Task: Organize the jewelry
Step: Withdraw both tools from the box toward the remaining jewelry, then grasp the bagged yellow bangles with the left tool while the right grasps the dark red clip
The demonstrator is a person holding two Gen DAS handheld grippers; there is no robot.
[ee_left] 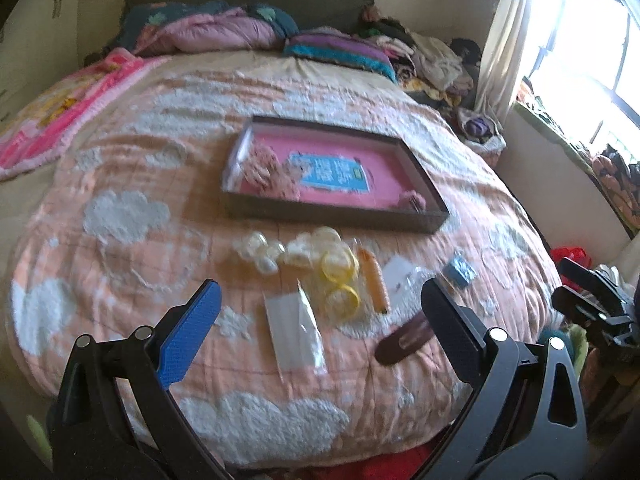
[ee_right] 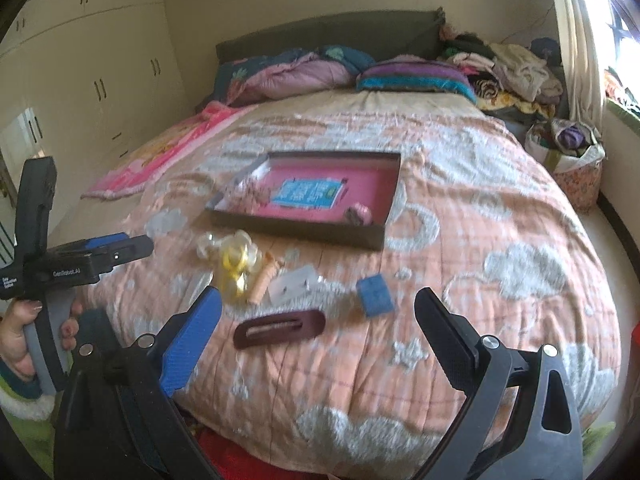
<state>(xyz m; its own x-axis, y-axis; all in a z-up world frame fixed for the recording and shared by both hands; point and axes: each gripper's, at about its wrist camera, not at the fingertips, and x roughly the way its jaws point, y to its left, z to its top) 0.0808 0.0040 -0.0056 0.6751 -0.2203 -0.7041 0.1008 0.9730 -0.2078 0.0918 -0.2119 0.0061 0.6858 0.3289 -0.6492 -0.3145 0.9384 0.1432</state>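
Barely begun, by the look of it. Both claws released and holding nothing: left gripper [ee_left: 320, 312], right gripper [ee_right: 318, 320], hovering near the bed's foot. Jewelry mostly loose on the quilt [ee_right: 480, 208]: yellow bangles [ee_left: 340, 276], pale beads [ee_left: 260, 250], orange piece [ee_left: 374, 280], blue box [ee_right: 375, 295], maroon clip [ee_right: 279, 328]. Tray [ee_left: 336, 218] just beyond (a few pinkish pieces already inside). Open quilt all around; low tray rim to clear.

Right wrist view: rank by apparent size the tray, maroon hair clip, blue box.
1. tray, largest despite lying farthest.
2. maroon hair clip.
3. blue box, smallest; it lies a little farther than the clip.
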